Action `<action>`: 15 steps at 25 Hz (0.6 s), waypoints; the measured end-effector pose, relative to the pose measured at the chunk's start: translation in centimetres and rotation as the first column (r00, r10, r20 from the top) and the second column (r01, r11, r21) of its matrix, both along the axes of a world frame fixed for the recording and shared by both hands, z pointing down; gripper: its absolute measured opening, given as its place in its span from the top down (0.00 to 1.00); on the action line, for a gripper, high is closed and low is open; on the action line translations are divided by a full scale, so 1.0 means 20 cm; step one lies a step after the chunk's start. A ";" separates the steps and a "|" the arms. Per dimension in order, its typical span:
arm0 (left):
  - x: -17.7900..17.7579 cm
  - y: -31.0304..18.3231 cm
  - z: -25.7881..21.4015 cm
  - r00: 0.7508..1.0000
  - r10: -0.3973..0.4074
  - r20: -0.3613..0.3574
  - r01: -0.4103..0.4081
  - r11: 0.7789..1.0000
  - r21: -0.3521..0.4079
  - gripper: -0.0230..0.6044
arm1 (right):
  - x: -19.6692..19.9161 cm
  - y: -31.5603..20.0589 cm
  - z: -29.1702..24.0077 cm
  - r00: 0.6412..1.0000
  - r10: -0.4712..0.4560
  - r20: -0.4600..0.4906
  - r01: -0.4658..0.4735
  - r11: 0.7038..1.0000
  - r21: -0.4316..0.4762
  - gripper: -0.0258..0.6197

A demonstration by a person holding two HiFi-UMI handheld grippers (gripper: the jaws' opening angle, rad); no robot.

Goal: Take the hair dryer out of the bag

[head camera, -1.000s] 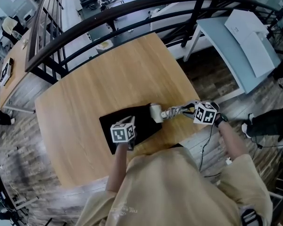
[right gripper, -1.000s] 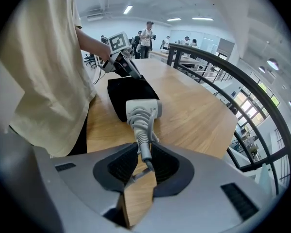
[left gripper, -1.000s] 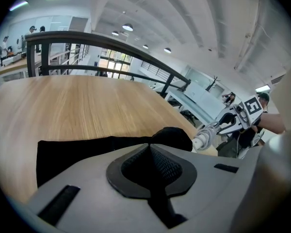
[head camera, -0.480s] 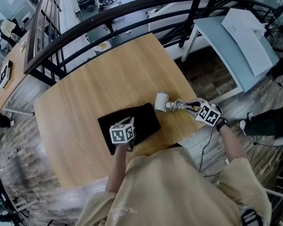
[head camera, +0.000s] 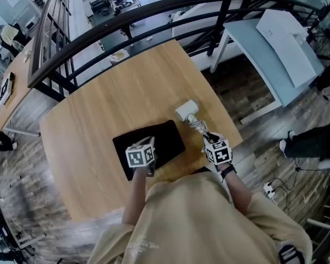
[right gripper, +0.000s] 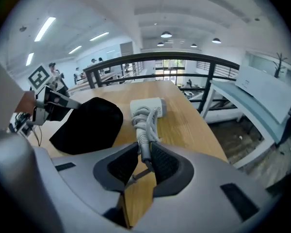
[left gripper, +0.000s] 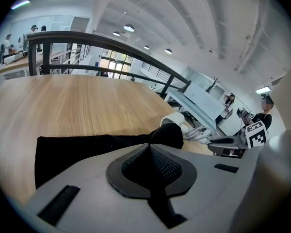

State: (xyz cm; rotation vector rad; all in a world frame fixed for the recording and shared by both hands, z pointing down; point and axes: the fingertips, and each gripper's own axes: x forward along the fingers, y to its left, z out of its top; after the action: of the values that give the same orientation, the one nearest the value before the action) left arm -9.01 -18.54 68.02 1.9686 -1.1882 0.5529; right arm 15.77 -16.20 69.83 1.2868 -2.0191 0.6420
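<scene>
Right gripper (right gripper: 143, 160) clamped on the cord-wound handle of the white hair dryer (head camera: 186, 111), pads pressing the coils from both sides. Left gripper (left gripper: 150, 165) pinched shut on the near edge of the black bag (head camera: 154, 142), pinning it flat. Dryer fully clear of the bag, seemingly resting on the wooden table (head camera: 104, 103) just beside the bag's right end, body pointing away from the person.

Probable weak point: grip taken on wound cord, not on bare handle. Could shift or unwind under the pads and let the dryer's body sag or twist. Also near the table's right edge; could go over to the floor with a careless release or nudge.

Both grippers sloped forward and down from the body. Right forearm drawn in close, marker cube facing up. Left forearm reaching straight out over the table's near edge.
</scene>
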 end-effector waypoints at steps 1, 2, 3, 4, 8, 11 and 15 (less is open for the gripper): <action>0.00 0.00 0.00 1.000 -0.005 -0.003 0.005 1.000 -0.001 0.93 | -0.03 0.01 0.02 0.999 0.038 0.011 -0.038 0.999 -0.004 0.83; 0.00 0.01 0.00 1.000 -0.009 -0.007 0.009 1.000 -0.002 0.93 | -0.06 0.02 0.05 0.998 0.067 0.019 -0.067 0.998 -0.009 0.83; 0.00 0.02 0.01 1.000 -0.012 -0.011 0.012 1.000 -0.004 0.93 | -0.09 0.04 0.08 0.996 0.088 0.027 -0.087 0.996 -0.016 0.83; 0.01 0.02 0.01 1.000 -0.014 -0.014 0.013 1.000 -0.005 0.93 | -0.11 0.05 0.11 0.994 0.102 0.034 -0.101 0.995 -0.026 0.83; 0.03 0.04 0.02 1.000 -0.010 -0.019 0.010 1.000 0.002 0.93 | -0.17 0.11 0.22 0.989 0.138 0.051 -0.135 0.989 -0.060 0.84; 0.03 0.05 0.03 1.000 -0.008 -0.022 0.009 1.000 0.010 0.93 | -0.18 0.12 0.25 0.990 0.136 0.043 -0.134 0.990 -0.054 0.84; 0.04 0.05 0.03 1.000 -0.017 -0.018 0.017 0.999 0.028 0.93 | -0.19 0.13 0.24 0.997 0.077 0.011 -0.076 0.995 -0.058 0.82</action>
State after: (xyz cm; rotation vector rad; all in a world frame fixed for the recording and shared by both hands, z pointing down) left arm -8.24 -17.49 68.65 1.9812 -1.2069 0.5119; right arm 11.89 -13.62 74.60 1.3347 -1.9555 0.7409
